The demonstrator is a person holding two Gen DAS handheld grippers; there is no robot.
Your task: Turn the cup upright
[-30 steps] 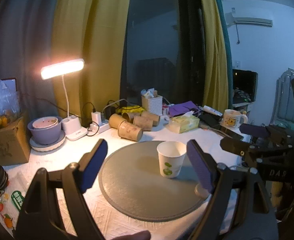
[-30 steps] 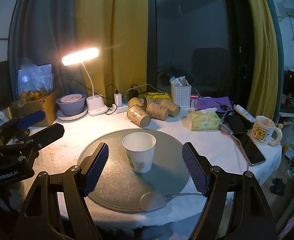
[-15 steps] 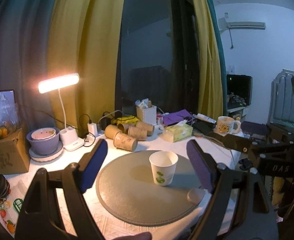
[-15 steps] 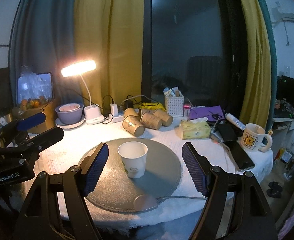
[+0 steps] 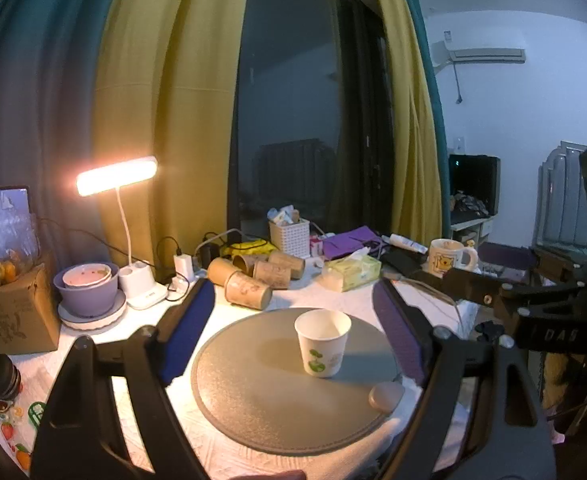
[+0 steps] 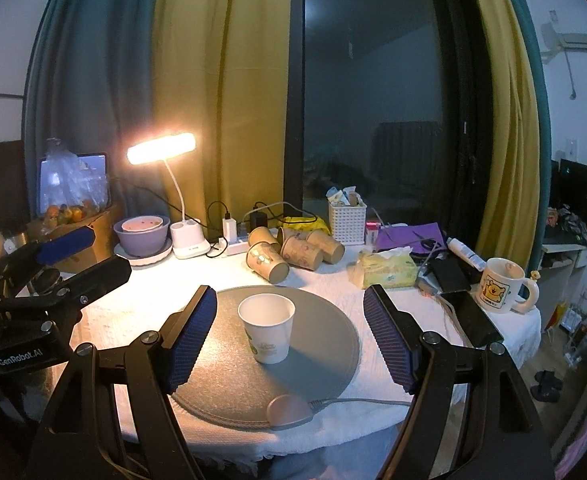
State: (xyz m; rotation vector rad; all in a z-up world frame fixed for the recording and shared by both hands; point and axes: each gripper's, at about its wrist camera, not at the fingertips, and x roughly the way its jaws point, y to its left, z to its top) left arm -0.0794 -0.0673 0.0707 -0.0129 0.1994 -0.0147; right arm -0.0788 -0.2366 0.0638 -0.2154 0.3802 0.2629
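A white paper cup with a green print stands upright, mouth up, on a round grey mat; it also shows in the right wrist view on the mat. My left gripper is open and empty, held back from the cup. My right gripper is open and empty, also back from the cup. Each gripper shows at the edge of the other's view, the right one and the left one.
Several brown paper cups lie on their sides behind the mat. A lit desk lamp, a purple bowl, a white basket, a tissue pack, a phone and a yellow-print mug crowd the table's back and right.
Both grippers have drawn back and up from the cup, which now looks smaller and farther. The cup has stayed upright in place on the mat.
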